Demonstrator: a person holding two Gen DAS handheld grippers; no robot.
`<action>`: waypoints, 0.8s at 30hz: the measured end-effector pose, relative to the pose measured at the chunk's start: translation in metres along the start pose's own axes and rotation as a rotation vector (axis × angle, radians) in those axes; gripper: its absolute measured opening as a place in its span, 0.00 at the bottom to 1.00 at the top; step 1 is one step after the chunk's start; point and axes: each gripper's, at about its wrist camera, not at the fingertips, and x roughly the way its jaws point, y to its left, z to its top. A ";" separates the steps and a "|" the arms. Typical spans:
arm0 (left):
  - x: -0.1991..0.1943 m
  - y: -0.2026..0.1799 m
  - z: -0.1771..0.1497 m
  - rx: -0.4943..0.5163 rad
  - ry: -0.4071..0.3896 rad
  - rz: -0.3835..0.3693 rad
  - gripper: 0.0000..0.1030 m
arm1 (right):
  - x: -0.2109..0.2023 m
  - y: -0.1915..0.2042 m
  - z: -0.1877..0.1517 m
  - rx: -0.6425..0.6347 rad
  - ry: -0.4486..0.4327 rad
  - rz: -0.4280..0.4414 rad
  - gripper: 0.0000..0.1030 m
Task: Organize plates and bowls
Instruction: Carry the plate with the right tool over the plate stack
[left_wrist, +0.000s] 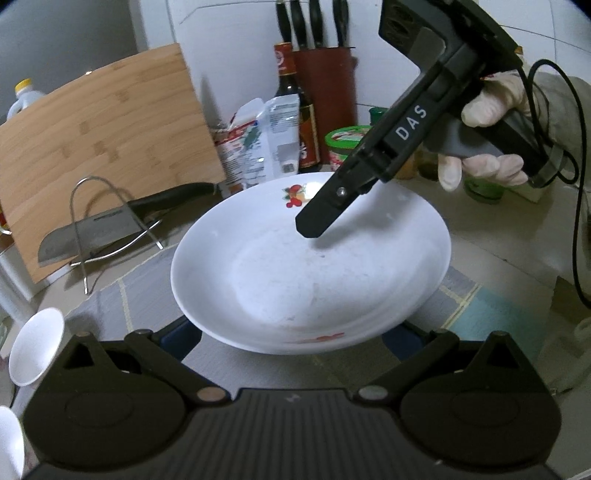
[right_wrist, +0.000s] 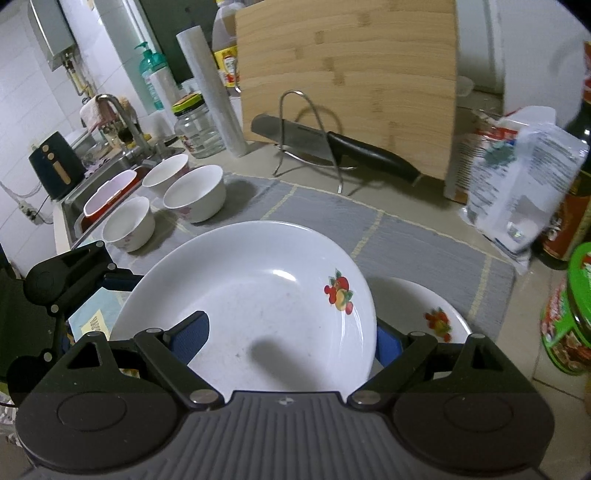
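Note:
A white plate with a fruit print (right_wrist: 258, 295) is tilted above a second matching plate (right_wrist: 424, 314) on the grey mat. My right gripper (right_wrist: 291, 343) is shut on the top plate's near rim, one blue pad over it and one under. In the left wrist view the same top plate (left_wrist: 306, 258) rests over the lower plate (left_wrist: 317, 341), and the right gripper (left_wrist: 317, 221) comes down from the upper right onto it. My left gripper (left_wrist: 295, 343) stands open with the plates' near edge between its blue pads. Three white bowls (right_wrist: 195, 195) stand at the mat's left end.
A bamboo cutting board (right_wrist: 347, 74) leans at the back with a knife (right_wrist: 332, 144) on a wire rack. Bags (right_wrist: 517, 177), a sauce bottle (left_wrist: 295, 110) and a green-lidded jar (right_wrist: 572, 314) stand at the right. A sink (right_wrist: 103, 177) lies at the far left.

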 end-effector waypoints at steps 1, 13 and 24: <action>0.002 -0.001 0.002 0.004 -0.001 -0.004 0.99 | -0.002 -0.002 -0.001 0.005 -0.004 -0.003 0.91; 0.025 -0.007 0.015 0.037 0.000 -0.077 0.99 | -0.022 -0.029 -0.021 0.058 -0.007 -0.051 0.91; 0.050 -0.013 0.019 0.064 0.034 -0.136 0.99 | -0.025 -0.050 -0.035 0.113 0.011 -0.082 0.91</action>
